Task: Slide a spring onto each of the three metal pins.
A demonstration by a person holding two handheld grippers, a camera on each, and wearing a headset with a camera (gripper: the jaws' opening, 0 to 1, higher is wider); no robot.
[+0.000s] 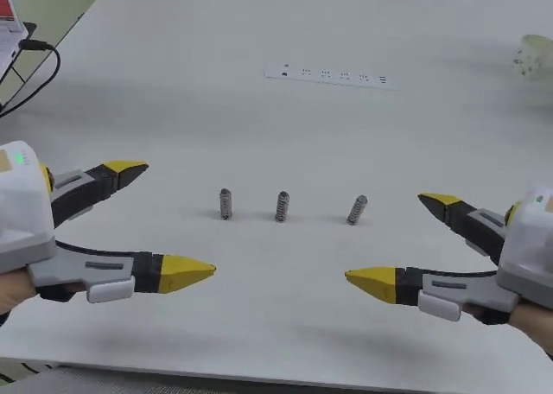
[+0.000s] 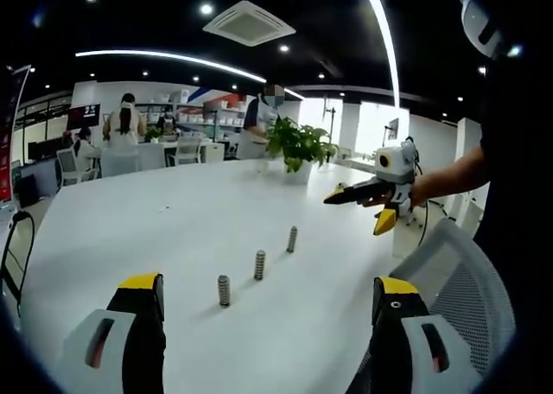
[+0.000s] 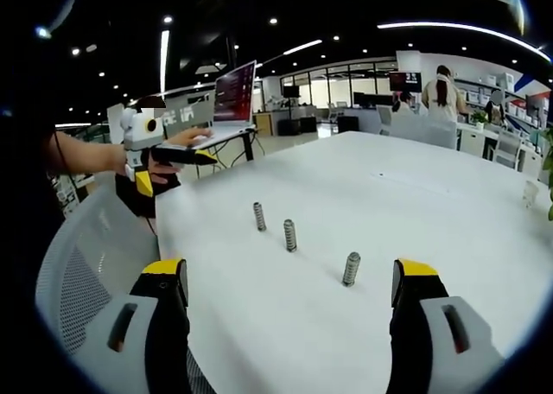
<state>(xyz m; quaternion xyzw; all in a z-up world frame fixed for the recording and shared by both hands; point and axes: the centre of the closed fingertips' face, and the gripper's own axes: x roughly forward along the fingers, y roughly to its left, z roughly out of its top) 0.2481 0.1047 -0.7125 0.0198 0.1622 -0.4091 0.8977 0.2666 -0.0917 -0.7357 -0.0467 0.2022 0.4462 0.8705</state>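
My left gripper (image 1: 168, 219) and right gripper (image 1: 384, 237), jaws spread wide and empty, flank three springs (image 1: 282, 206) standing in a row on the table (image 1: 173, 109). Left gripper view adds a potted plant (image 2: 298, 148); right gripper view, a laptop (image 3: 233, 96); head view, a power strip (image 1: 328, 75), its markings too small to read.

Light: bright, even, from ceiling strips (image 2: 378, 31) and spots (image 2: 206, 9) overhead | Shadows: soft, faint beside the springs (image 1: 282, 206) on the white table (image 1: 285, 135) | Glare: mild sheen | Optics: gripper views bend strongly at edges, far background soft — head view sharp
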